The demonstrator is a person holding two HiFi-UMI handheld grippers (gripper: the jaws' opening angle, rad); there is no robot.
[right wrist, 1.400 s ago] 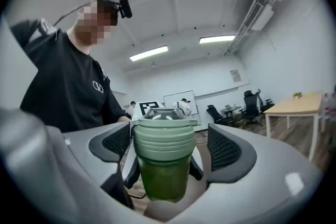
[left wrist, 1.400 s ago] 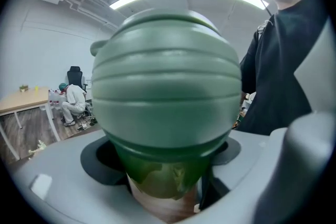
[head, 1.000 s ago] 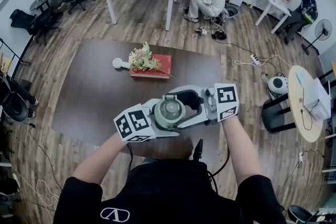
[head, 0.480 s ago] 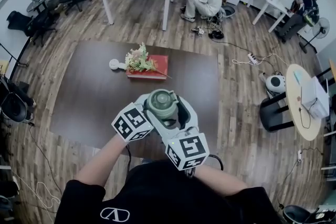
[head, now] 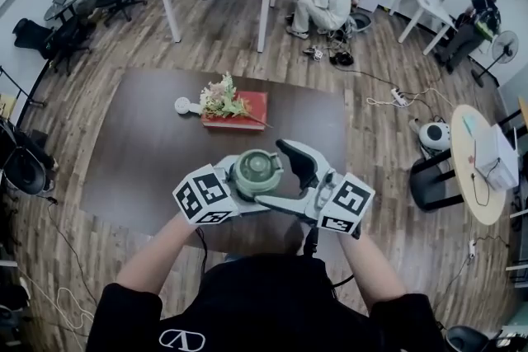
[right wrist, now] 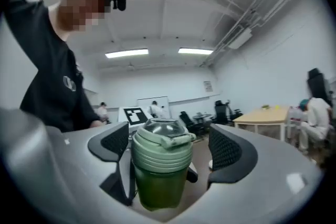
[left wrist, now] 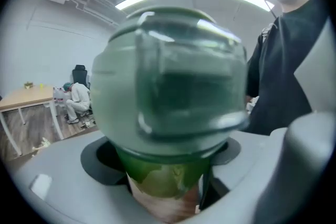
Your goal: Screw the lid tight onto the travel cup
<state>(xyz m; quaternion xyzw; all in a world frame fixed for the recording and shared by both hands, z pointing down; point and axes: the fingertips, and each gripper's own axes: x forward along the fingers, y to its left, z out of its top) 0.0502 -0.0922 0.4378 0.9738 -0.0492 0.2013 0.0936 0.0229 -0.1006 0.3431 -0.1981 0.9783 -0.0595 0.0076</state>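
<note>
**re-grip between twists: lid loose in the right jaws**

the left gripper [head: 262, 182] is clamped on the body of the travel cup [right wrist: 157, 186]. it holds the cup upright in the air over the near edge of the dark table [head: 148, 144], close in front of the person. the left gripper view is nearly filled by the domed green lid [left wrist: 173, 76], with the cup's body wedged between the jaws below it.

the right gripper [right wrist: 169, 150] meets the lid from the side, roughly level. its jaws have just been opening and stand apart with the lid between them. one ribbed pad [right wrist: 231, 152] is clearly off the lid. the other sits just beside it, and i cannot tell whether it grazes the rim. there is no grip on the lid.

judgement: this reads as the release between two twists. whether the thread has bottomed out cannot be seen.

how to do the next bit well:
- keep the left clamp firm and low on the body, so the cup does not spin with the lid.
- centre the right jaws on the lid's ribbed band, below the flip cap and its tab, before closing.
- close squarely, then turn about the cup's own axis. an off-axis twist could tilt the cup in the left jaws.
- stop once the lid resists and the cup starts to slip.
</note>
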